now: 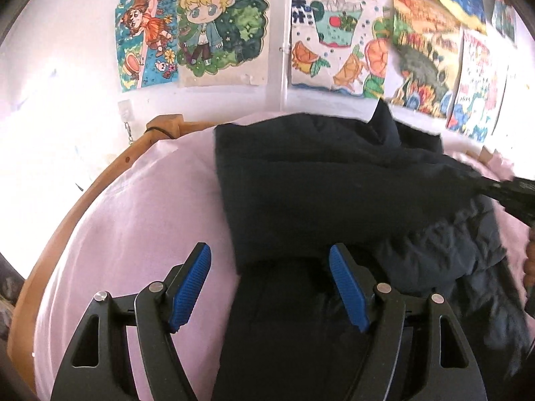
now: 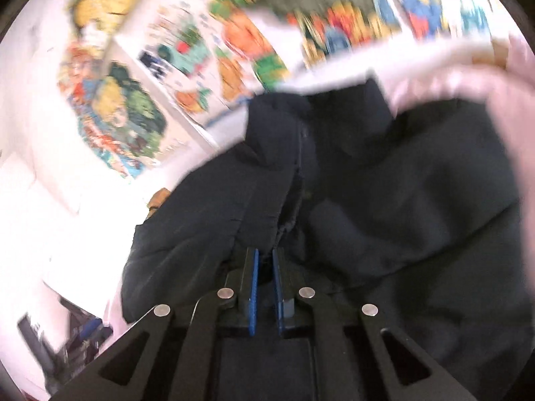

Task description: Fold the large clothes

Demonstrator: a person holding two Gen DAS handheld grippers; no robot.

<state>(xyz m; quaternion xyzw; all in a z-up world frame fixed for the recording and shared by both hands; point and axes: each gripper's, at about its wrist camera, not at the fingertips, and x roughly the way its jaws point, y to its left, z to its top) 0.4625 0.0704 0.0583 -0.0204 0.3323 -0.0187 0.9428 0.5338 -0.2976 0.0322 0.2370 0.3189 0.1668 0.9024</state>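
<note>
Ahead, the dark jacket [image 1: 321, 183] lies beyond the wide-open left hand-held gripper [image 1: 270, 262]; the right hand-held gripper [image 2: 264, 257] pinches its fabric.

Open pink bedsheet [image 1: 140, 207] is lying to the left of the dark padded jacket [image 1: 317, 183], leaving a clear lane there for the left gripper [image 1: 269, 284], whose jaws are standing wide with nothing between them. The wooden bed frame [image 1: 100, 180] is curving round that side and bounding it. Beyond, the wall of children's drawings [image 1: 214, 23] is closing off the far end. The right gripper [image 2: 264, 260] is sitting buried against jacket folds, which are crowding it on both sides.
</note>
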